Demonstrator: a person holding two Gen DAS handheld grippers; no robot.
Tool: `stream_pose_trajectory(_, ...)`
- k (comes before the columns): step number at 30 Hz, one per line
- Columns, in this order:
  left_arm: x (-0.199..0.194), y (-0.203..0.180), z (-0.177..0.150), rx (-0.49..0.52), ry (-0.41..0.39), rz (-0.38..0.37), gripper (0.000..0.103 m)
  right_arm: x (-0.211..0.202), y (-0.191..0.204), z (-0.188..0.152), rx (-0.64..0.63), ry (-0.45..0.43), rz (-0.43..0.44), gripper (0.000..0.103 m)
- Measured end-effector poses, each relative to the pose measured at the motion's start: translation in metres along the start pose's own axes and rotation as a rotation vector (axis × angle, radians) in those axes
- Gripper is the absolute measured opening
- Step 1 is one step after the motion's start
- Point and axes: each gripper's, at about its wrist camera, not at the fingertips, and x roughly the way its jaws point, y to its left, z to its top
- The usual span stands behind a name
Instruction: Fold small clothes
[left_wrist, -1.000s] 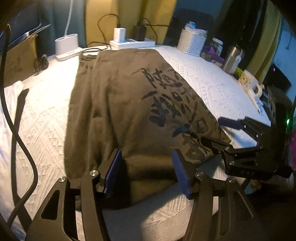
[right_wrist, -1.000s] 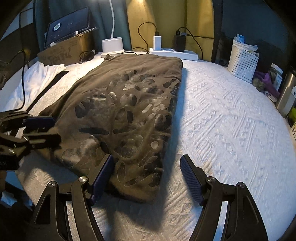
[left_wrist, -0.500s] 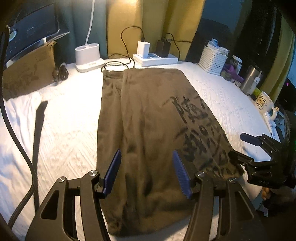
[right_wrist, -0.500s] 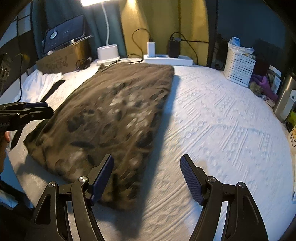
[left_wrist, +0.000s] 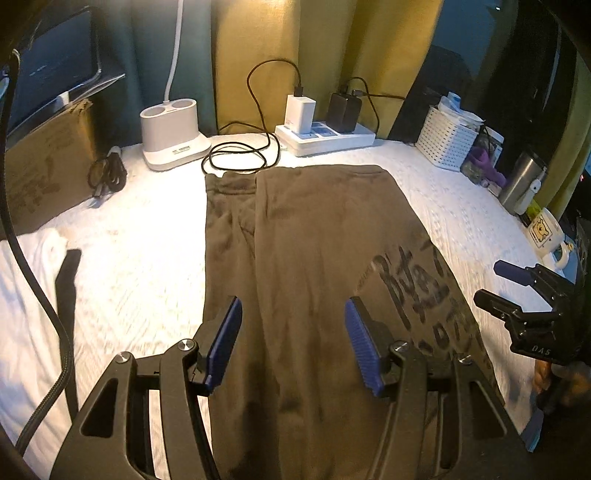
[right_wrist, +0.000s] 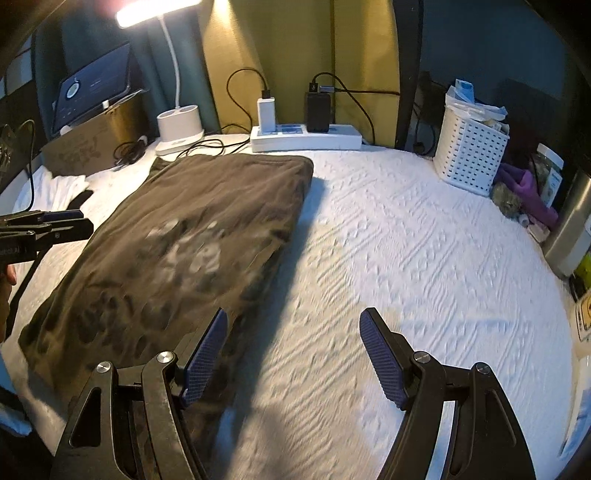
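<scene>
A dark olive garment (left_wrist: 325, 236) with black printed characters lies folded lengthwise on the white textured cover (left_wrist: 140, 258). In the left wrist view my left gripper (left_wrist: 293, 301) hovers open above the garment's near half, with nothing between its blue pads. My right gripper (left_wrist: 489, 280) shows at the right edge, off the cloth. In the right wrist view the garment (right_wrist: 192, 229) lies to the left. My right gripper (right_wrist: 295, 312) stands open over its near right edge and the bare cover (right_wrist: 406, 240), holding nothing. The left gripper (right_wrist: 85, 219) pokes in from the left.
Along the back stand a white lamp base (left_wrist: 171, 136), a power strip with chargers (left_wrist: 325, 133) and a coiled black cable (left_wrist: 236, 158). A white basket (right_wrist: 469, 151), a steel tumbler (left_wrist: 521, 181) and a mug (left_wrist: 545, 232) stand right. A cardboard box (left_wrist: 44, 173) and white cloth (left_wrist: 29, 295) lie left.
Both grippers have drawn back and lifted away from the garment's near end, so more of the garment and the back of the surface shows. Both stayed open and empty.
</scene>
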Motion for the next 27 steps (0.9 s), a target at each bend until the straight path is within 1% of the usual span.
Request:
stream_pose_trajectory(8,0.024,0.018,0.025,-0.022,-0.001,-0.004,0.058,0.026,-0.008,0.026,0.002,0.015,0.001,0.076)
stream_pose_trajectory(10,0.033,0.025,0.031,-0.031,0.001,0.006,0.062,0.033,-0.008,0.032,0.000,0.017,0.002,0.076)
stream_pose_trajectory(11,0.035,0.028,0.033,-0.036,0.001,0.006,0.069,0.036,-0.008,0.035,-0.002,0.017,0.003,0.076)
stream_pose_trajectory(12,0.040,0.032,0.036,-0.044,0.002,0.005,0.071,0.039,-0.008,0.038,-0.003,0.017,0.005,0.076)
stream_pose_trajectory(15,0.053,0.041,0.044,-0.065,0.024,0.003,0.071,0.049,-0.009,0.046,-0.010,0.024,0.009,0.076)
stream_pose_trajectory(20,0.070,0.050,0.056,-0.079,0.030,-0.009,0.071,0.063,-0.007,0.061,-0.023,0.029,0.025,0.076)
stream_pose_trajectory(24,0.089,0.060,0.060,-0.096,0.068,-0.011,0.071,0.073,-0.006,0.071,-0.030,0.024,0.037,0.076)
stream_pose_trajectory(27,0.094,0.059,0.062,-0.077,0.066,-0.020,0.076,0.080,-0.006,0.077,-0.034,0.022,0.047,0.076)
